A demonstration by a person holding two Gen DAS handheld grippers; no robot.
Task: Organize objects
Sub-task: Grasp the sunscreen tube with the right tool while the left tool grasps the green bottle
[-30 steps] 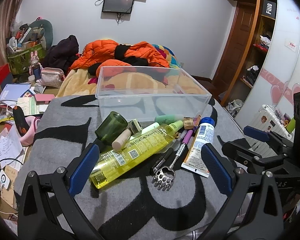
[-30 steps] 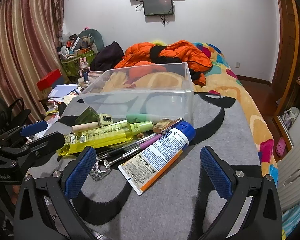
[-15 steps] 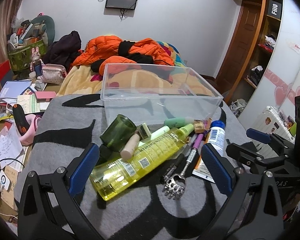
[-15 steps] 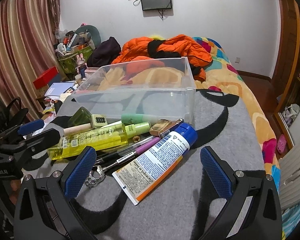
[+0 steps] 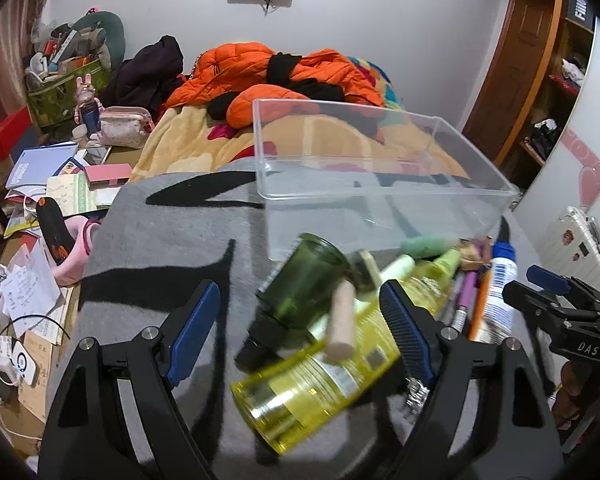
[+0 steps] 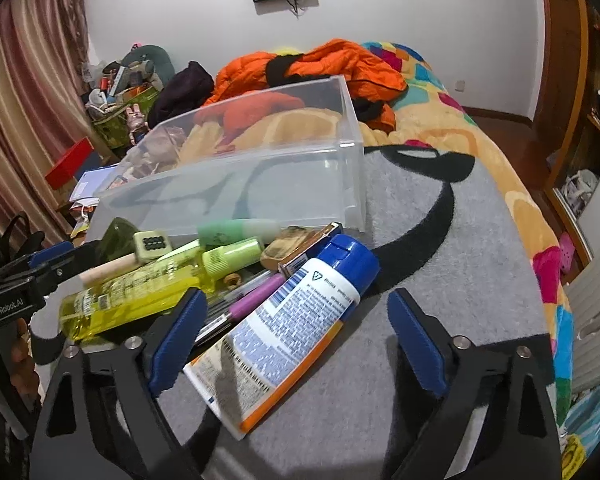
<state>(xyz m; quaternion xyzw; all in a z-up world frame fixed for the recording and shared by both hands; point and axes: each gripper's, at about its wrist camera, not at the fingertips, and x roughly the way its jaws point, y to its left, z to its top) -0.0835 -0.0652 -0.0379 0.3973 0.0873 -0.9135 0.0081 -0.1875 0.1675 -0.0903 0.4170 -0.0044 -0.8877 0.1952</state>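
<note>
A pile of toiletries lies on the grey-and-black blanket [image 6: 440, 288] in front of a clear plastic box [image 5: 380, 194] [image 6: 236, 160]. My left gripper [image 5: 300, 332] hangs low over the pile's left end, its jaws closing. A dark green jar [image 5: 304, 280], a beige stick [image 5: 342, 324] and a yellow bottle [image 5: 320, 376] lie between them, and the pads do not press on any of these. My right gripper [image 6: 298, 340] straddles a white tube with a blue cap [image 6: 296, 320]. Its jaws are closing too, with the pads still off the tube.
Pens [image 6: 256, 296], a pale green tube [image 6: 236, 230] and a wooden piece [image 6: 296, 240] lie in the pile. An orange jacket [image 5: 260, 68] lies on the bed behind the box. Papers and bags [image 5: 40, 184] crowd the left floor. A white suitcase [image 5: 572, 240] stands at the right.
Both grippers have come forward and down onto the pile, so the objects look larger and closer. Both pairs of jaws stand narrower than before.
</note>
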